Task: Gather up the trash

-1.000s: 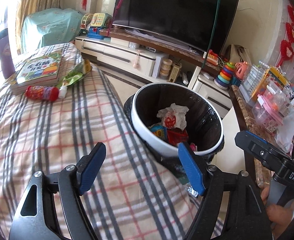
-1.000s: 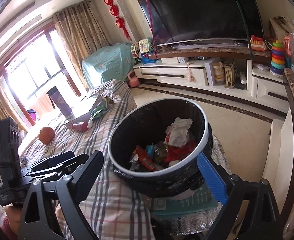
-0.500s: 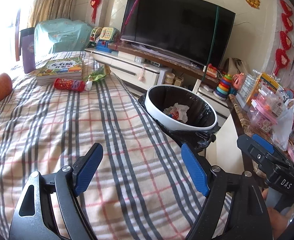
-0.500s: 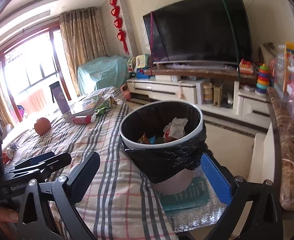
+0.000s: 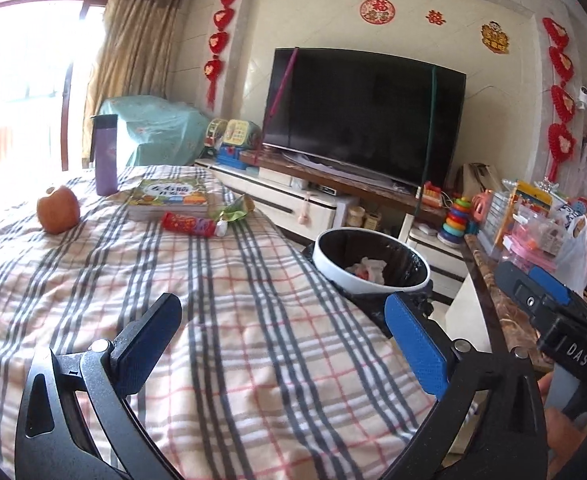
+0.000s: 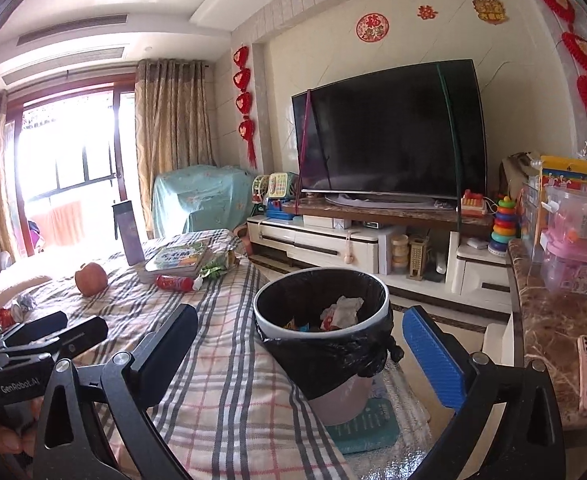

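**Colleague:** When you stopped there, what was each gripper holding?

**Me:** Nothing. The left gripper point(image 5: 283, 344) had just been opening and stood spread wide over the plaid blanket point(image 5: 233, 320); the right gripper point(image 6: 299, 348) was also spread and empty. The trash bin point(image 6: 321, 312), lined with a black bag, stood at two o'clock in the left view, beside the bed edge. A red wrapper point(image 5: 189, 223) and a green wrapper point(image 5: 235, 212) lay at eleven o'clock, near the book point(image 5: 171, 196).

**Colleague:** What worried you?

**Me:** I feared I could take the apple point(image 5: 58, 214) or the purple bottle point(image 5: 106, 154) as trash, because they sat close. Thin wrappers could also slip from wide pads.

**Colleague:** Any writing?

**Me:** I read "DAS" on the right gripper and "GenRobot.AI" on the left. The book title was too small to read.
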The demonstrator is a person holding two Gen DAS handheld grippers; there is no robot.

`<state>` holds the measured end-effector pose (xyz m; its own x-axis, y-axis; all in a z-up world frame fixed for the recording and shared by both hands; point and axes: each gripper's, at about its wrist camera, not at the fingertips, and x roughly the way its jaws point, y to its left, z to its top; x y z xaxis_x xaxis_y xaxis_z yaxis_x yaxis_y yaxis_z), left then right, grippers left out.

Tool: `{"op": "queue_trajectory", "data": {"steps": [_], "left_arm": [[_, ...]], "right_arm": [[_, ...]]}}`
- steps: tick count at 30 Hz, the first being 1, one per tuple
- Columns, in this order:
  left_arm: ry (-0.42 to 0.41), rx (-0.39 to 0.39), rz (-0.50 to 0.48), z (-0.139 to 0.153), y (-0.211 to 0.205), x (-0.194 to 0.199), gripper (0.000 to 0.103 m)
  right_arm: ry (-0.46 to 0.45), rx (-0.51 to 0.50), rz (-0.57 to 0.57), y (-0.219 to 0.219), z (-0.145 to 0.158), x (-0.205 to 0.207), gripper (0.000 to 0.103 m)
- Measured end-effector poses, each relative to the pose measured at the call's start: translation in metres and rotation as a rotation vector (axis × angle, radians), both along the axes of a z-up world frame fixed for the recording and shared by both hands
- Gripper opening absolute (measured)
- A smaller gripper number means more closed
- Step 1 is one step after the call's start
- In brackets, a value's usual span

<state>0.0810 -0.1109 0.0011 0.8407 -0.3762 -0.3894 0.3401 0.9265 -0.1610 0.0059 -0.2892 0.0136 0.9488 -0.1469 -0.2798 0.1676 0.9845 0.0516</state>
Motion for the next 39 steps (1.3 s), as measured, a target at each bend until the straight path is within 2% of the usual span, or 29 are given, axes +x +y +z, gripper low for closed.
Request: {"op": "queue_trajectory", "data": {"steps": [6,15,39], "left_arm": [[-0.033,0.054,0.049,-0.014,0.001,-0.011,0.103],[-0.053,0.113,0.085,-0.027,-0.002,-0.019,0.103],[-0.07,0.126,0.112,-0.024,-0.004,-0.027,0.103]], "right_arm": [[0.037,-0.055,-0.001,0.01,-0.022,0.001,0.103],[0.04,-0.062,-0.036,0.007,-0.027,-0.005,0.103],[0.011,-0.029,-0.053,-0.001,-0.032,-0.016,0.103]]}}
